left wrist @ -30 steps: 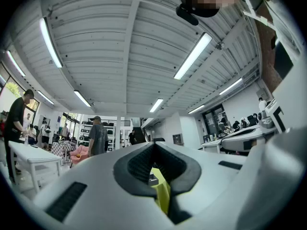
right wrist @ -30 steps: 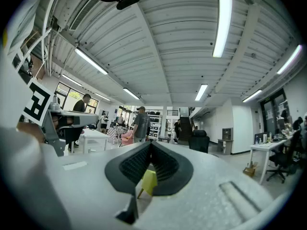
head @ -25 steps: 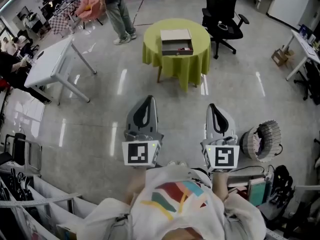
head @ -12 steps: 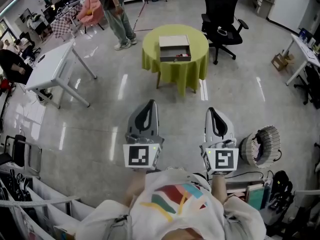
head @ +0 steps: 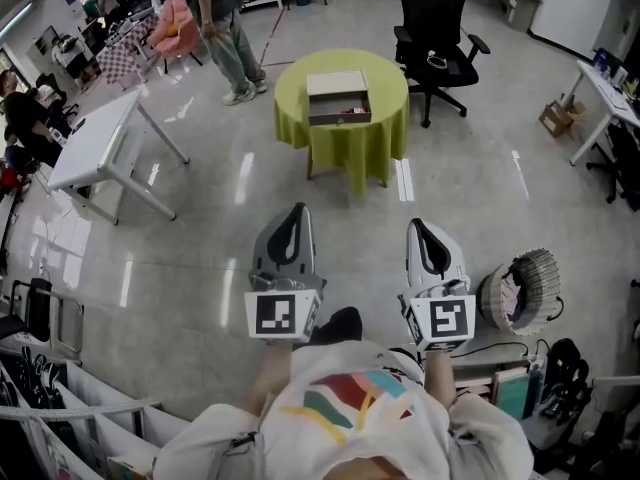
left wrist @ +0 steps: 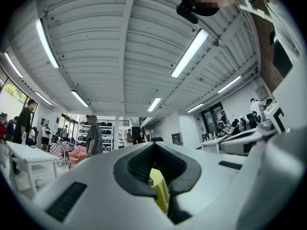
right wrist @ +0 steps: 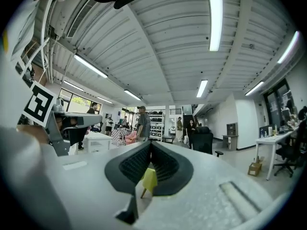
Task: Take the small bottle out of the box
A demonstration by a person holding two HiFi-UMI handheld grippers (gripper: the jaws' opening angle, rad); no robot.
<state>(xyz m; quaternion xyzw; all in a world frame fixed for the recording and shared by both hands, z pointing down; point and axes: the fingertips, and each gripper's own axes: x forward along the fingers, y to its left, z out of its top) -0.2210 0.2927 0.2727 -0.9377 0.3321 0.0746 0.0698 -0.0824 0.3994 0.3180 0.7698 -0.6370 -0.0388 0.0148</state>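
Far ahead stands a round table (head: 345, 133) under a yellow-green cloth, and on it an open cardboard box (head: 338, 85). A small reddish thing (head: 351, 112) lies in the box's dark inside, too small to identify. My left gripper (head: 297, 211) and right gripper (head: 420, 226) are held side by side, low in the head view, well short of the table. Both are shut with nothing in them. Through the slit of the left gripper (left wrist: 153, 147) and of the right gripper (right wrist: 151, 145) only a sliver of the yellow cloth (right wrist: 149, 178) shows.
A white table (head: 100, 133) stands at the left and a black office chair (head: 435, 23) behind the round table. A person (head: 222, 23) stands at the back left. A wicker basket (head: 522, 283) sits close on my right, and a desk (head: 612, 93) and a cardboard box (head: 553, 116) stand far right.
The view has moved slightly forward and the table has shifted a little left. A dark shoe now shows between the grippers. Both grippers keep their pose and stay shut.
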